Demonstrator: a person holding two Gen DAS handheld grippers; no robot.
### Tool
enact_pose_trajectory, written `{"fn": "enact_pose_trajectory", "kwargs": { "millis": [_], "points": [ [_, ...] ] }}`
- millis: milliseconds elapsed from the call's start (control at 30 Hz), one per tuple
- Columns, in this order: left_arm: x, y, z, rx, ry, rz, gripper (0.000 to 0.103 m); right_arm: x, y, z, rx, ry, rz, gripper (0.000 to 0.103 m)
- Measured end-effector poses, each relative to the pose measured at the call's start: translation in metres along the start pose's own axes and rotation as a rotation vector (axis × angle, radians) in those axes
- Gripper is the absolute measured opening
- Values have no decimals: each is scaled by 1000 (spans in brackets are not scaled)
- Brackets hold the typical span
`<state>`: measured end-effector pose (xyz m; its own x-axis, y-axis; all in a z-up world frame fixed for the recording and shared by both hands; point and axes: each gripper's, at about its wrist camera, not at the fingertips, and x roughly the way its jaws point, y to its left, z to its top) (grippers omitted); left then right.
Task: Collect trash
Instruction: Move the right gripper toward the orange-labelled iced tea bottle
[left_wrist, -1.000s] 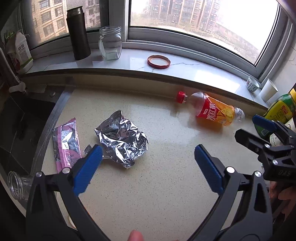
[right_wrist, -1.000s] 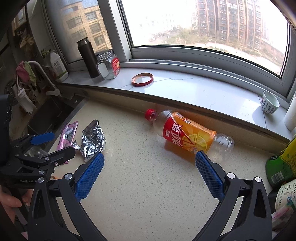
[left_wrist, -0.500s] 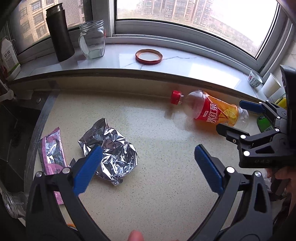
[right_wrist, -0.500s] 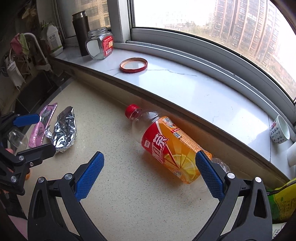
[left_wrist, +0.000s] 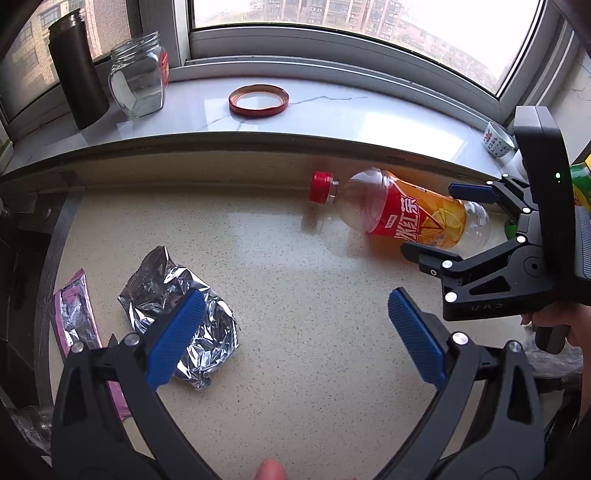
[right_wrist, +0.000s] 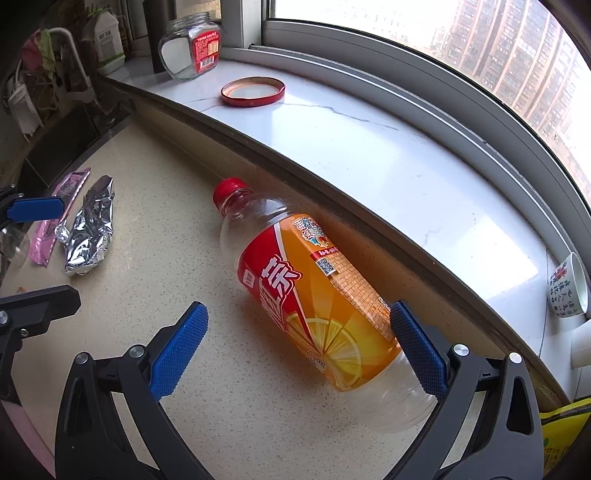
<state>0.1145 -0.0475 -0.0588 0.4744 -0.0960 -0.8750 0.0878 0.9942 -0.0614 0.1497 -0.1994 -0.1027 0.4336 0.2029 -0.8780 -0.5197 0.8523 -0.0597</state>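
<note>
An empty plastic bottle (right_wrist: 317, 291) with a red cap and an orange-and-red label is seen lying on its side at the back edge of the worktop (right_wrist: 229, 398), just beside the raised sill, cap pointing toward the left end. It is bracketed by the right gripper (right_wrist: 299, 347), whose jaws are spread wide and clamp nothing – the right pad lies close against the label's lower part, though contact cannot be confirmed, and the left pad stands clear of the bottle.

The bottle is judged light, thin-walled and smooth; it may roll or squirt out under a hard squeeze. A hold across the labelled middle, where the body is widest and the film gives some grip, is judged better than one on the clear, tapering base.

Toward the left edge of the worktop a crumpled foil wrapper (left_wrist: 181, 317) is found, with a pink sachet (left_wrist: 74, 317) just beside it. Over the wrapper the left gripper (left_wrist: 291, 339) is held, jaws likewise parted and empty. The foil is judged feather-light and crushable – it can be pinched at any raised fold, while the flat sachet may need to be taken at an edge.
</note>
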Motion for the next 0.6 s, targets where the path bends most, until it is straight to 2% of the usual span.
{"fn": "enact_pose_trajectory", "kwargs": {
  "millis": [133,600],
  "points": [
    [9,-6,2,11,12,-12,97,11,-3,-1,-48,16,-35,98],
    [39,-14,11,35,37,-53,97,36,-6,-12,-180,75,-67,96]
  ]
}}
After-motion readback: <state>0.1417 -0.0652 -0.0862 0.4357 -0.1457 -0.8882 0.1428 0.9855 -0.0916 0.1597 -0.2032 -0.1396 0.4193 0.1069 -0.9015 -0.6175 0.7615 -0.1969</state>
